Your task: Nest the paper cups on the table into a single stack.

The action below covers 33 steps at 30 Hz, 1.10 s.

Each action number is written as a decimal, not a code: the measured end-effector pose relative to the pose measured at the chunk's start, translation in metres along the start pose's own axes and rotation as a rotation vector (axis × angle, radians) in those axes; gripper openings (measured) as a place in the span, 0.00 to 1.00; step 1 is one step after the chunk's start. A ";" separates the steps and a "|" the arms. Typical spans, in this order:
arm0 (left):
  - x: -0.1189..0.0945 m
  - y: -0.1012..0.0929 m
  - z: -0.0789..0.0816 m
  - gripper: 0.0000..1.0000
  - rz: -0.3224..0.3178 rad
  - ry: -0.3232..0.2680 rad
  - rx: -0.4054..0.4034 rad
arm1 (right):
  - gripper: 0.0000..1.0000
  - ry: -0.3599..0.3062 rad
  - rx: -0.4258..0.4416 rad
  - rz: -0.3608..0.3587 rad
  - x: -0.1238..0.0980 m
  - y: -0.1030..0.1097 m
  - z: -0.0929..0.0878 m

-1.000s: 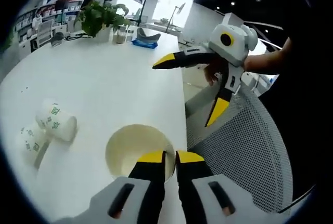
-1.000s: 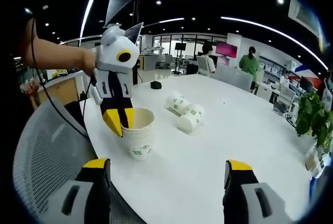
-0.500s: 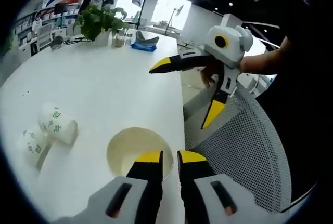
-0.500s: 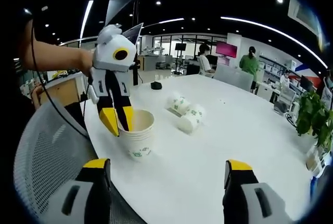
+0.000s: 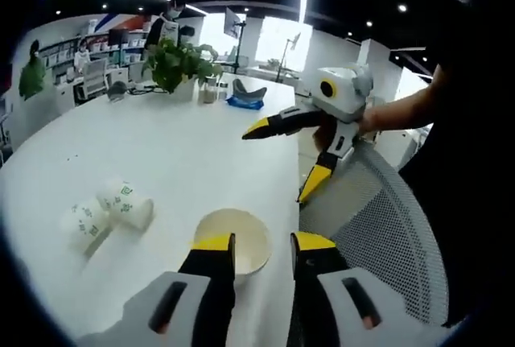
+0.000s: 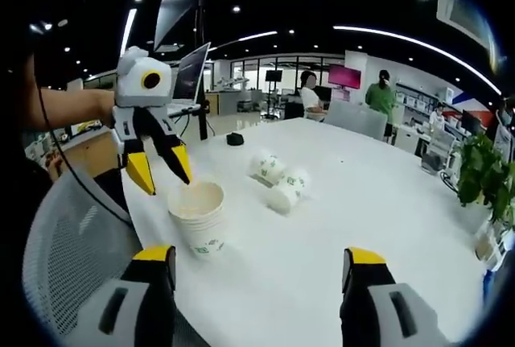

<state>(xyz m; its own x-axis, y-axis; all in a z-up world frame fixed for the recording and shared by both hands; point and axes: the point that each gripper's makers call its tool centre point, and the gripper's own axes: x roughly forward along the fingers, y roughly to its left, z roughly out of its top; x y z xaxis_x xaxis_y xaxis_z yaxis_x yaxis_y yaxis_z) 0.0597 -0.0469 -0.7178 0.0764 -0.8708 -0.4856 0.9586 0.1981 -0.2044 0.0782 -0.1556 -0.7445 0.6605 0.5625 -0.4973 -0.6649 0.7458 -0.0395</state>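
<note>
Stack (image 6: 198, 216) upright near worktop (image 6: 386, 226) edge, two loose cups (image 6: 278, 179) lying at 1 o'clock.
Left gripper (image 6: 158, 173) jaws parted above rim, right gripper (image 6: 255, 262) wide, both empty (a nudge could tip the stack off).

Matt paper cups (image 6: 198, 216) (printed green) near the edge of a smooth, faintly glossy white table (image 6: 362, 202). Woven grey mesh on the chair back (image 5: 378, 226). Glossy yellow-and-black plastic on the left gripper (image 6: 159, 171).

In the right gripper view, the stacked cups (image 6: 197, 218) stand upright on the table (image 6: 338, 210) near its left edge. Two loose cups (image 6: 278, 179) lie on their sides farther off to the right, touching. A potted plant (image 6: 485, 182) stands at the far right.
</note>
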 end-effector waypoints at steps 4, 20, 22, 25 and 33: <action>-0.012 0.009 0.004 0.37 0.088 -0.055 0.000 | 0.86 0.004 -0.031 0.008 0.008 -0.004 0.005; -0.059 0.024 -0.003 0.64 0.335 -0.102 -0.016 | 0.79 0.033 -0.009 0.004 0.059 -0.035 0.019; -0.065 0.025 -0.003 0.67 0.361 -0.110 -0.022 | 0.77 0.029 0.013 -0.004 0.068 -0.039 0.022; -0.074 0.023 -0.003 0.71 0.388 -0.133 -0.040 | 0.75 0.026 0.037 -0.017 0.079 -0.045 0.025; -0.097 0.019 -0.004 0.80 0.484 -0.161 -0.061 | 0.69 0.038 0.066 -0.037 0.120 -0.056 0.032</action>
<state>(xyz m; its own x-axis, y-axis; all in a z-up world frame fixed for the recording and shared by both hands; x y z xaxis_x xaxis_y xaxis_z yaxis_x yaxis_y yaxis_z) 0.0696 0.0431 -0.6784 0.5530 -0.7304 -0.4008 0.7860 0.6170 -0.0399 0.2057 -0.1190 -0.7742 0.6697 0.5215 -0.5288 -0.6154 0.7882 -0.0020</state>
